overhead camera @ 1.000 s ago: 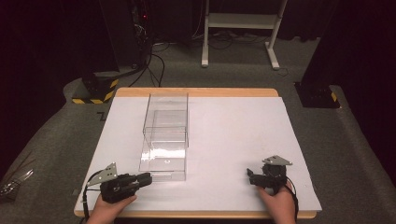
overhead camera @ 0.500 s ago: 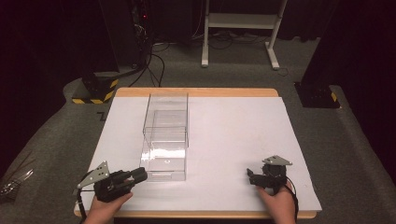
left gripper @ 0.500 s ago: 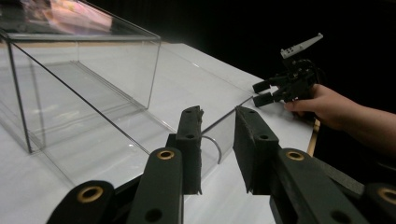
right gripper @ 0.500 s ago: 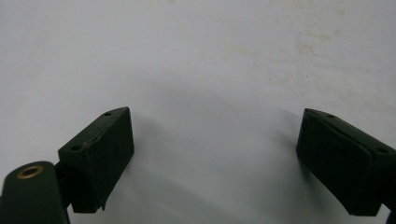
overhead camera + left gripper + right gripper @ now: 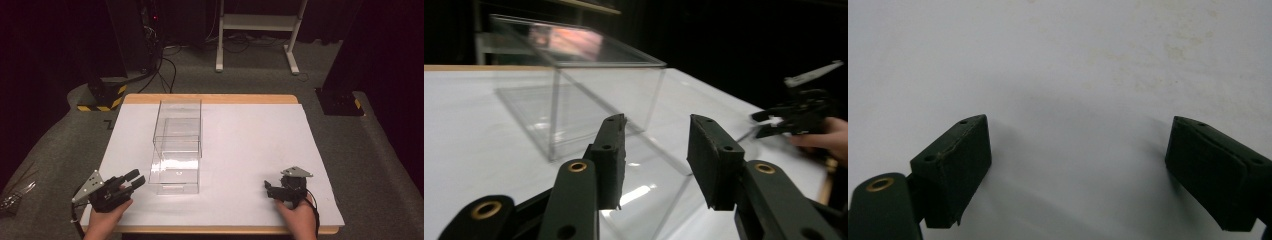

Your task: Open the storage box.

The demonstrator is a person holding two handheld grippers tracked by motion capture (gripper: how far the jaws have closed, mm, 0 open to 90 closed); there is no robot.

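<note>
No readable text, label, brand or number shows in any view; a dark mark on the mat [image 5: 107, 123] by the table's far left corner is too small to make out, and the yellow-and-black hazard stripes on the stand base [image 5: 102, 97] carry no words

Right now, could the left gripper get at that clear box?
Probably yes. The left gripper sits just beside the clear box, jaws apart after just opening, nothing between them, and only bare table lies between.
</note>
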